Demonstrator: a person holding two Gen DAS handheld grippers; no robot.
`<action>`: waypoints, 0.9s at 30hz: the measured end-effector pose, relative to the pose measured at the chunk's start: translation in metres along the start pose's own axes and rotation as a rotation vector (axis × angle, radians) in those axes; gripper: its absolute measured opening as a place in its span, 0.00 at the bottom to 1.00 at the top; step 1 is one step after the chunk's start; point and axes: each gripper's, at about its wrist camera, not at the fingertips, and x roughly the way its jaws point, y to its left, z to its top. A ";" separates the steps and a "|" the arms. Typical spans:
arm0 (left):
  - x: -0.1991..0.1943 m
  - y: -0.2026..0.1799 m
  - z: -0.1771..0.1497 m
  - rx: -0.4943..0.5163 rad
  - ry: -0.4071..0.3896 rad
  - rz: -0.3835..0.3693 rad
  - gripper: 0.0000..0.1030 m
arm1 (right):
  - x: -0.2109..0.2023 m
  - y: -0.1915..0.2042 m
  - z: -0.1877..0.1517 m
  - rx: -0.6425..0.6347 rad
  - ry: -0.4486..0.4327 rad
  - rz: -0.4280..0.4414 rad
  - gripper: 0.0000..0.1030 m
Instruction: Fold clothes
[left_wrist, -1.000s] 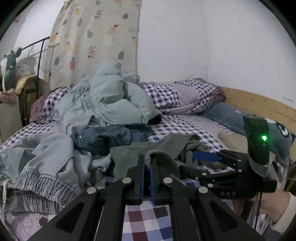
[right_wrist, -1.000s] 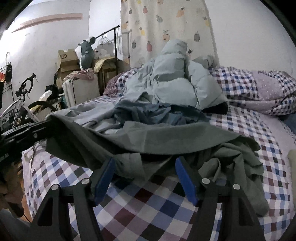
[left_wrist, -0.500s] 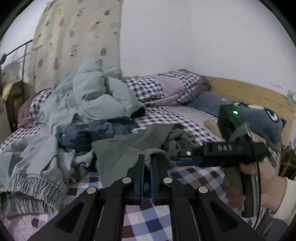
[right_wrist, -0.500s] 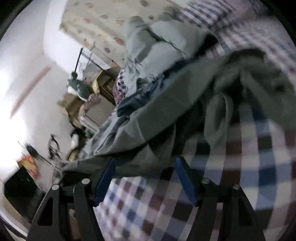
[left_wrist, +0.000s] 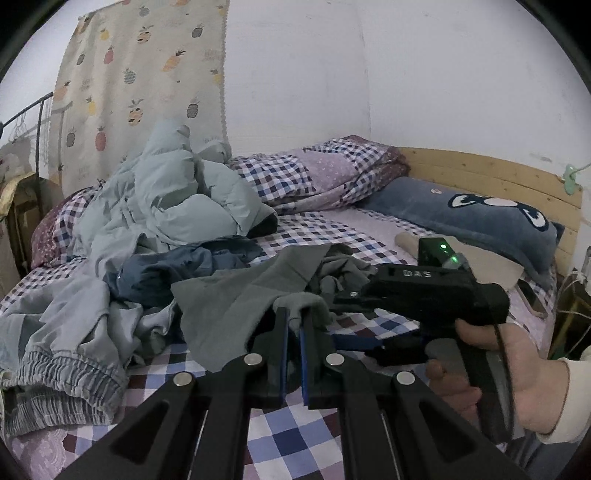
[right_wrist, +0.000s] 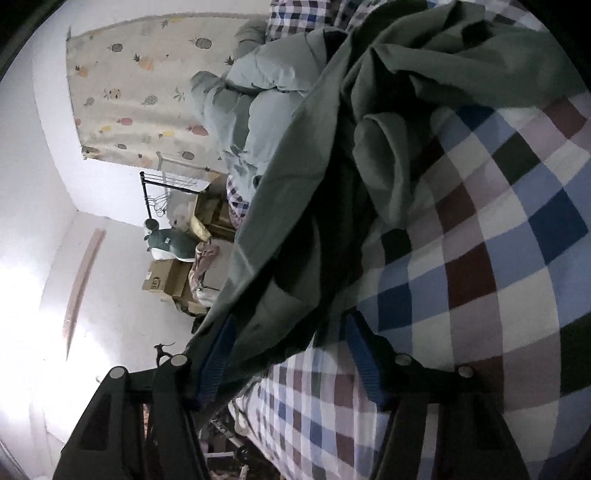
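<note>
A grey-green garment (left_wrist: 236, 302) lies crumpled on the checked bed sheet (left_wrist: 288, 443). My left gripper (left_wrist: 293, 317) is shut on a bunched edge of it, and the cloth rises slightly over the fingertips. In the left wrist view my right gripper (left_wrist: 345, 319) sits just to the right, held by a hand (left_wrist: 517, 373) and turned on its side. In the right wrist view the right gripper (right_wrist: 288, 328) is open, and a fold of the same garment (right_wrist: 332, 166) hangs between its blue pads (right_wrist: 218, 354).
Behind the garment are a pale blue puffer jacket (left_wrist: 177, 199), a dark blue garment (left_wrist: 173, 266) and light denim trousers (left_wrist: 55, 332). A checked quilt (left_wrist: 314, 173), a blue plush pillow (left_wrist: 480, 218) and a wooden headboard (left_wrist: 480, 173) fill the far right. Boxes (right_wrist: 166, 277) stand beside the bed.
The right gripper has rolled onto its side and come closer to the left gripper, with the garment's edge now between its open fingers. The left gripper stays shut on the cloth.
</note>
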 end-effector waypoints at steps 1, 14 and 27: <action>0.001 -0.002 -0.001 0.006 0.006 -0.004 0.03 | 0.001 0.000 0.001 -0.001 -0.005 -0.003 0.61; 0.019 -0.049 -0.017 0.105 0.100 -0.094 0.03 | -0.018 0.017 0.010 -0.143 -0.100 -0.120 0.06; 0.014 -0.108 -0.011 0.160 0.083 -0.251 0.03 | -0.119 0.065 0.009 -0.374 -0.261 -0.189 0.05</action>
